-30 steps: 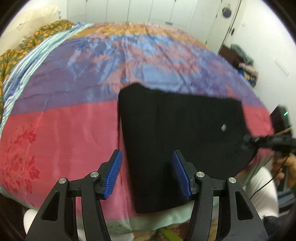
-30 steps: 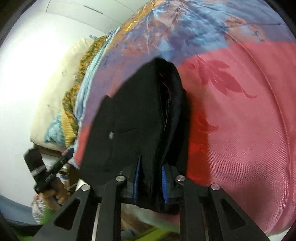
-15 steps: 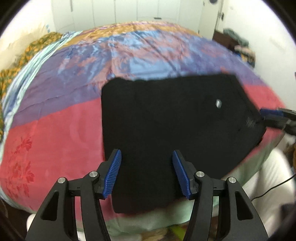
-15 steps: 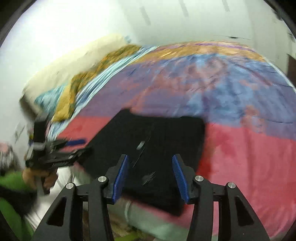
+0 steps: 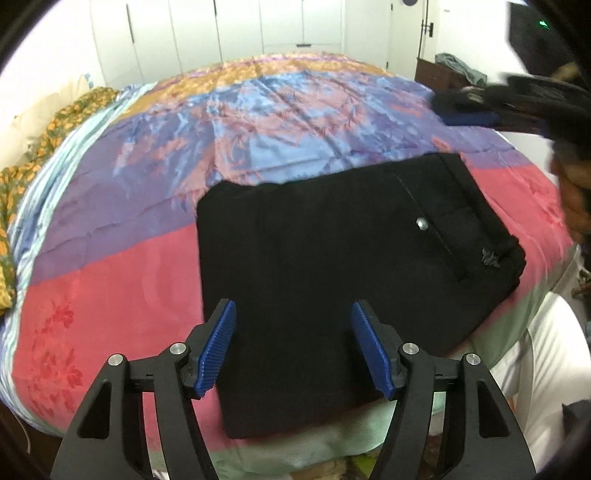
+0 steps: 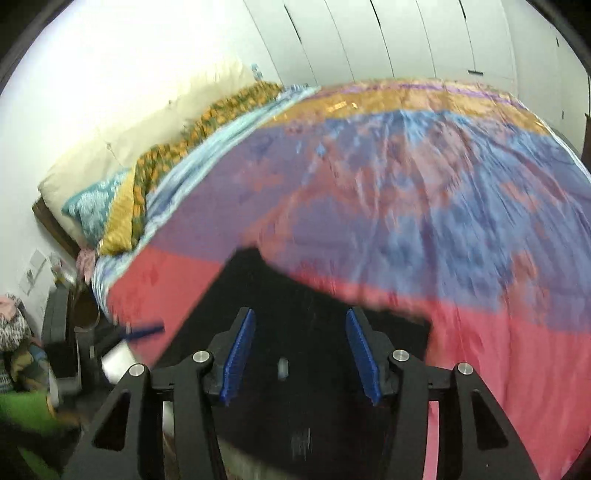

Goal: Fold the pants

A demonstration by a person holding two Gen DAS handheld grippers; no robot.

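Nearest the left wrist camera, the left gripper (image 5: 291,345) stood with its jaws spread wide and empty, its blue ribbed pads (image 5: 216,347) framing the near part of the pants (image 5: 332,280) without closing on them. The black pants lay as a compact folded rectangle on the near edge of the bed (image 5: 110,280), over the red band of the patterned bedspread (image 5: 277,122), with a pale green strip of bedding just below them. On the pants' right side a small silver button (image 5: 421,223) sat beside a pocket seam.

From the right wrist view, which was blurred, the right gripper (image 6: 301,362) was also wide apart and held nothing, hovering above the same dark cloth (image 6: 303,295). In the left view it showed up at the far right, raised above the bed and well apart from the pants.

Judging by the neat bundle and 2 empty grippers, the folding looked finished or at its last step. The next move would probably call only for smoothing the top layer or squaring an edge, if anything.

Farther off were pillows (image 6: 122,155) at the head of the bed and white wardrobe doors (image 5: 221,33). No brand, label or legible writing could be made out anywhere.
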